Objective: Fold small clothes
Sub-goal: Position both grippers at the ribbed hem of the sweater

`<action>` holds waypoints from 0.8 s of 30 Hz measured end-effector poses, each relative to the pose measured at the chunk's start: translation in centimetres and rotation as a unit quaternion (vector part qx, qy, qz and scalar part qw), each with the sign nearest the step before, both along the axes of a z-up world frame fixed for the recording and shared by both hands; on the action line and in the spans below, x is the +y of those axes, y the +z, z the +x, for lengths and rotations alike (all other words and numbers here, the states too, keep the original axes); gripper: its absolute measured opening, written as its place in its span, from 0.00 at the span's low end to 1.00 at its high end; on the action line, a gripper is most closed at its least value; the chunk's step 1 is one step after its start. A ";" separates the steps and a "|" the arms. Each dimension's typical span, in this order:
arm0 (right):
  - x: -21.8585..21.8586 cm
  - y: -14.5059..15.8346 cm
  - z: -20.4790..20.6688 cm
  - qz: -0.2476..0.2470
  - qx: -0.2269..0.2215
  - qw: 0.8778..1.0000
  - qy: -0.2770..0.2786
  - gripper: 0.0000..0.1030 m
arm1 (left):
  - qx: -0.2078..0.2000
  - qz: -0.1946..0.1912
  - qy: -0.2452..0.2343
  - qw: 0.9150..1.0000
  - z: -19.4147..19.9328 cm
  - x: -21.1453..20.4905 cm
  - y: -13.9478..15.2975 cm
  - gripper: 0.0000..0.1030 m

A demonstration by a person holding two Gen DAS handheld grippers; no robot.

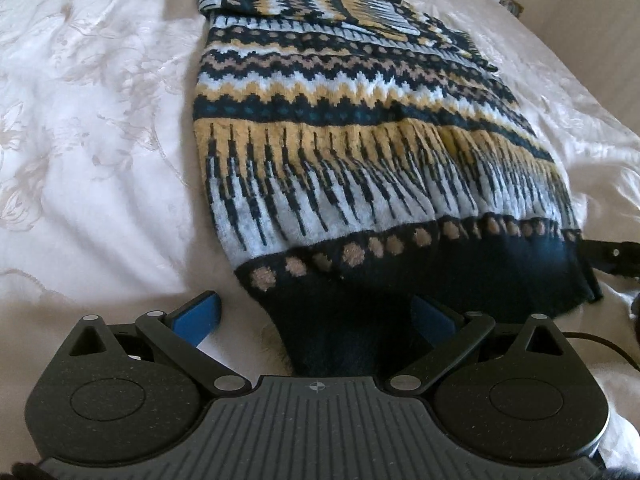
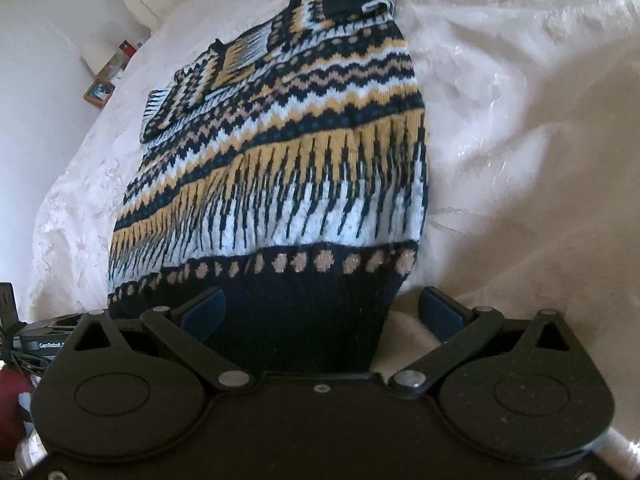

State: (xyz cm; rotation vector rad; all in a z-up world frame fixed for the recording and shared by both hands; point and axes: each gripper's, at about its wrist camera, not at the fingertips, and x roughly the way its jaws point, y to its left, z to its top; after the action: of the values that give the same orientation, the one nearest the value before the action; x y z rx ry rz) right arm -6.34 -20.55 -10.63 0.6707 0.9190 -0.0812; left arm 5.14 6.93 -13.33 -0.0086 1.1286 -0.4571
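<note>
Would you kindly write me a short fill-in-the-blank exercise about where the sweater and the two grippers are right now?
1. The patterned sweater lies on a ____ bedspread.
2. The left gripper and the right gripper each have their blue fingers spread ____.
3. Between each gripper's fingers sits the sweater's dark navy ____.
4. The sleeves are folded across the ____ end of the sweater.

Missing words: white; open; hem; far

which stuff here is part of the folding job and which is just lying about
Part of the job:
- patterned knit sweater, lying flat with sleeves folded in
- left tongs, open around the dark hem
- right tongs, open around the same hem

Just lying about:
- white bedspread under the sweater
- small framed picture beyond the bed
- black cable
</note>
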 end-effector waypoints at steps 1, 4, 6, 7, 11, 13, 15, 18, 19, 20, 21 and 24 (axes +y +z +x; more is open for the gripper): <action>0.1 -0.1 0.1 0.001 0.002 1.000 0.001 1.00 | -0.001 0.002 0.000 1.000 0.0 -0.2 -0.1 0.99; 0.2 -0.6 0.5 0.006 0.009 1.000 0.010 1.00 | -0.004 0.007 0.003 1.000 0.0 -0.4 -0.3 0.99; 0.3 -1.0 0.7 0.009 0.014 1.000 0.014 1.00 | -0.007 0.007 0.007 1.000 0.0 -0.5 -0.4 0.99; 0.3 -1.1 0.8 0.011 0.017 1.000 0.017 1.00 | -0.009 0.006 0.008 1.000 0.0 -0.5 -0.5 0.99; 0.2 -1.5 1.2 0.017 0.022 0.999 0.021 1.00 | -0.016 0.015 0.005 1.000 0.0 -0.9 -0.6 0.99; 0.1 -1.7 1.3 0.022 0.021 0.999 0.019 1.00 | -0.020 0.021 0.002 1.000 -0.1 -1.1 -0.6 0.99; 0.1 -1.7 1.3 0.024 0.020 0.999 0.019 1.00 | -0.024 0.024 -0.001 0.999 -0.1 -1.2 -0.7 0.99; 0.0 -1.8 1.3 0.028 0.017 0.999 0.018 1.00 | -0.026 0.023 -0.001 0.999 -0.1 -1.2 -0.8 0.99; -0.1 -1.9 1.2 0.029 0.016 0.999 0.017 1.00 | -0.026 0.021 -0.001 0.999 0.0 -1.2 -0.8 0.99; -0.1 -1.9 1.3 0.031 0.014 0.999 0.016 1.00 | -0.026 0.019 -0.001 0.999 0.0 -1.1 -0.8 0.99; -0.2 -1.9 1.3 0.033 0.013 0.999 0.016 1.00 | -0.027 0.015 0.000 1.000 0.0 -1.0 -0.8 0.99; -0.3 -1.9 1.3 0.038 0.012 0.999 0.014 1.00 | -0.026 0.006 0.007 1.000 0.1 -0.7 -0.7 0.98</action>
State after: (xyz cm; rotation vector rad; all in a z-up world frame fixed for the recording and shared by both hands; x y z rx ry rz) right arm -5.04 -20.88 -12.53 0.7285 0.9577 -0.0282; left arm 5.23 6.19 -14.00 0.0058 1.0800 -0.4368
